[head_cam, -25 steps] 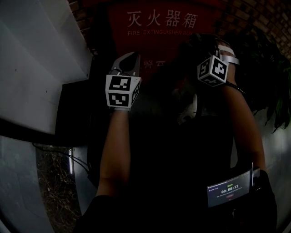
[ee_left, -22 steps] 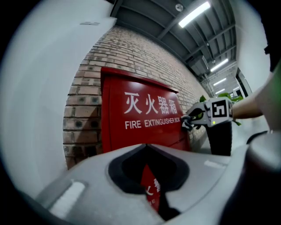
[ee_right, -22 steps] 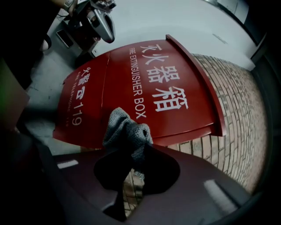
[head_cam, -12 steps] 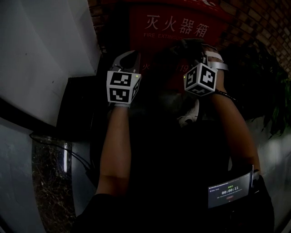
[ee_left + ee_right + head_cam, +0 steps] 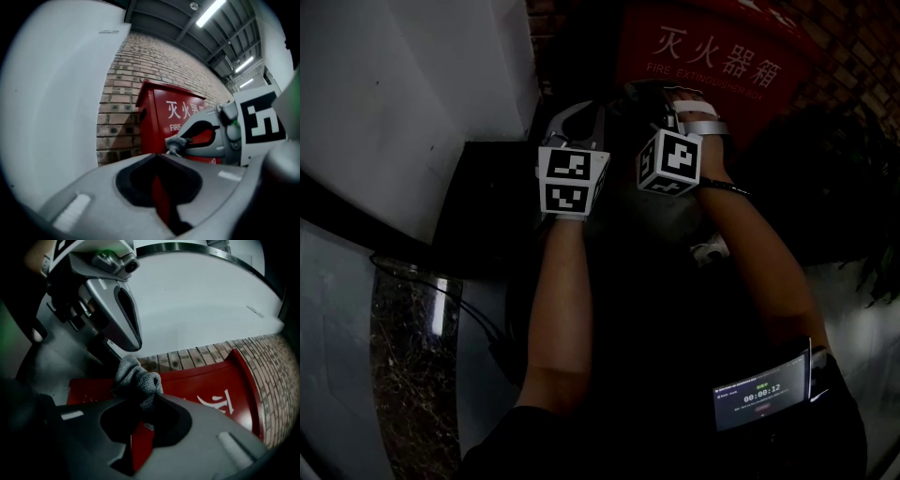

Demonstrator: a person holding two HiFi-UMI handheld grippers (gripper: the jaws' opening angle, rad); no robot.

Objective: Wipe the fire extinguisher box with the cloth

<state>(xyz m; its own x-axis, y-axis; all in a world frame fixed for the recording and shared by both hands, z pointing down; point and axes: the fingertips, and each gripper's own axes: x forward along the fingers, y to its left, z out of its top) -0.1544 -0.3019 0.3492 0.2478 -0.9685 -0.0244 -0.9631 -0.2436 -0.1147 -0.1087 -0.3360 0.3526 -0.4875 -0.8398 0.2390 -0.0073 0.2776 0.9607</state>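
Note:
The red fire extinguisher box (image 5: 722, 66) with white lettering stands against the brick wall, and it also shows in the left gripper view (image 5: 173, 117) and the right gripper view (image 5: 211, 385). My right gripper (image 5: 149, 399) is shut on a crumpled grey cloth (image 5: 136, 378), held in front of the box's left part. In the head view the right gripper (image 5: 649, 98) sits close beside the left gripper (image 5: 581, 117), both raised before the box. The left gripper (image 5: 155, 157) is shut with nothing in it. From there the cloth (image 5: 174, 145) shows at the right gripper's tip.
A white rounded pillar (image 5: 422, 94) rises at the left, with a brick wall (image 5: 122, 117) between it and the box. A black ledge (image 5: 478, 206) lies below the pillar. Dark plant leaves (image 5: 853, 187) hang at the right. A timer screen (image 5: 759, 394) is strapped to the right forearm.
The right gripper with the cloth has moved left, close to the left gripper. The view has swung so that the red box now lies further right.

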